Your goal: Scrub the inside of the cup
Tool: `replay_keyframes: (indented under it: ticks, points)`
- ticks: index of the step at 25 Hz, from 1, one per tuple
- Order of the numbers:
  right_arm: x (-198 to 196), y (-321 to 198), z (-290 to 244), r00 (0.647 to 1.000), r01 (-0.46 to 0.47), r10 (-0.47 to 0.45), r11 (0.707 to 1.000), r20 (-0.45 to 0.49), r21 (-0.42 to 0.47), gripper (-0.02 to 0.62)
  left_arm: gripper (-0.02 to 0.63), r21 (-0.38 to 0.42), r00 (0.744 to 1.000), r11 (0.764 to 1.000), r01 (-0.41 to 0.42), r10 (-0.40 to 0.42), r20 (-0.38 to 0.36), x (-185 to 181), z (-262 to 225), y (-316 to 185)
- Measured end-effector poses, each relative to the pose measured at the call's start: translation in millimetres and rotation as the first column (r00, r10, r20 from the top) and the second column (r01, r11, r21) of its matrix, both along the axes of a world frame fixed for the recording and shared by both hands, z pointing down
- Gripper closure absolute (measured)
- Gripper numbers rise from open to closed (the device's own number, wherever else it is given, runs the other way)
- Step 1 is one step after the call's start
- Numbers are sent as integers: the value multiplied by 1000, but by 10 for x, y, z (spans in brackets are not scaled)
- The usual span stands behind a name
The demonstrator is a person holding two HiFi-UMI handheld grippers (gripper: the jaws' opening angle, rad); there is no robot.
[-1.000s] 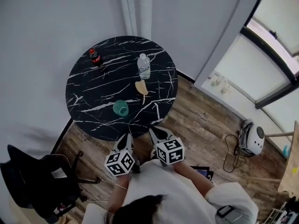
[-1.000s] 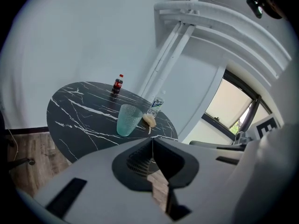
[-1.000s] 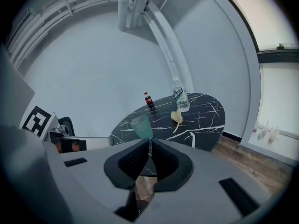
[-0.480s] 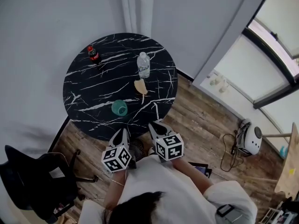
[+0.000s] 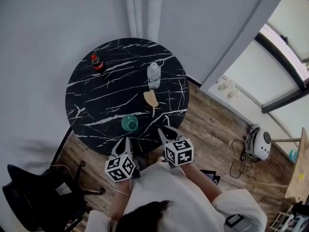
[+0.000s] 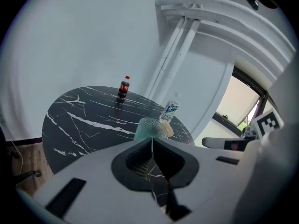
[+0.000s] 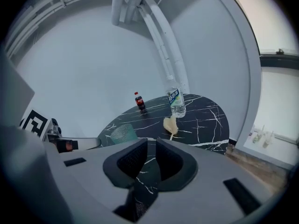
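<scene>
Jaws: L gripper (image 6: 152, 143) together, empty | R gripper (image 7: 152, 146) near-closed, empty | cup (image 5: 130, 123) ahead on table (image 5: 96, 98)

I note: table (image 5: 96, 95) black, white veining; cup (image 5: 129, 123) teal; scrubber (image 5: 151, 98) pale yellow; soda bottle (image 5: 97, 63) dark, red cap; floor (image 5: 212, 129) brown.

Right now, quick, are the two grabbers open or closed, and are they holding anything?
Left gripper: closed, holding nothing.
Right gripper: closed, holding nothing.
</scene>
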State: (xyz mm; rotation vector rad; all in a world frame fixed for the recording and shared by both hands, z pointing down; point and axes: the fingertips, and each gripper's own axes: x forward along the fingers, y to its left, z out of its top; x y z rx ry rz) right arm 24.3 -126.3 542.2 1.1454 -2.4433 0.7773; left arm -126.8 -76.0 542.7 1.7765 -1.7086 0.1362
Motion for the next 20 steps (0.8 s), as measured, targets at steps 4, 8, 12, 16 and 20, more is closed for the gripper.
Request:
replay_keyframes:
  ticks: [4, 8, 12, 16, 20]
  points:
    - [-91, -179, 29, 1000, -18, 18, 1000, -14, -6, 555, 595, -13, 1000, 1000, 2, -2, 17, -255, 16, -117]
    - [-145, -350, 75, 999, -40, 39, 999, -27, -17, 552, 595, -26, 1000, 1000, 7, -7, 11, -406, 46, -217]
    - [-238, -470, 142, 999, -38, 37, 998, -6, -52, 479, 595, -44, 1000, 999, 7, -7, -3, -464, 131, -280]
    - [-274, -545, 209, 998, -34, 31, 998, -48, -51, 463, 595, -60, 1000, 998, 8, -9, -16, -507, 185, -314]
    - [-317, -677, 267, 997, -26, 22, 999, -81, -47, 430, 595, -73, 1000, 997, 8, -9, -21, -556, 227, -340]
